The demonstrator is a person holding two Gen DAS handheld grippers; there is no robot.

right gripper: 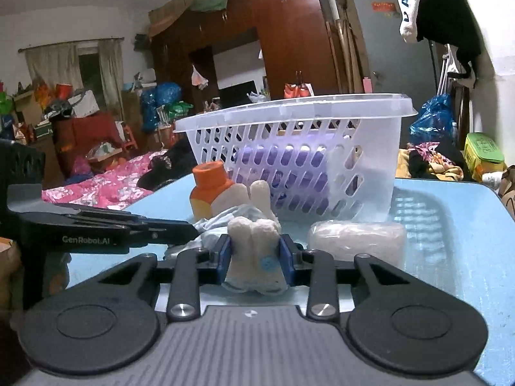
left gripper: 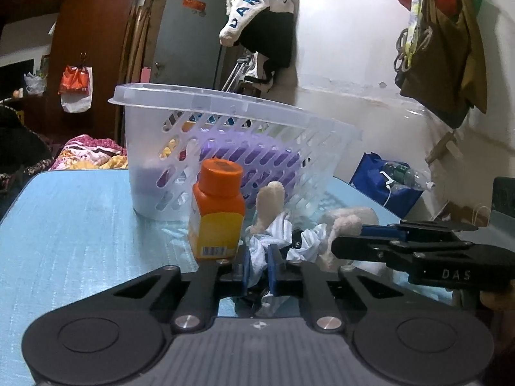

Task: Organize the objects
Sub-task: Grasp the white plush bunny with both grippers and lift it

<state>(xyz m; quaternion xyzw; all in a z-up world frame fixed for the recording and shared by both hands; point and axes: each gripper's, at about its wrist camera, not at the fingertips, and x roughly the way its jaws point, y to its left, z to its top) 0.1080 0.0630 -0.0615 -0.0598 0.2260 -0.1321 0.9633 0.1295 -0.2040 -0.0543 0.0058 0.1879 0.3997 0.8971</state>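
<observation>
Cream plush toy [right gripper: 254, 254] in striped blue-white clothing, clamped by both grippers.

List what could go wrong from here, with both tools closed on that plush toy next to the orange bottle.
1. The left tool pinches only the toy's striped cloth, while the right tool clamps its cream legs; lifting unevenly could stretch the cloth or let it slip out.
2. The orange bottle stands right beside the toy and could be knocked over as the toy rises.
3. The toy could catch on the basket rim.
</observation>
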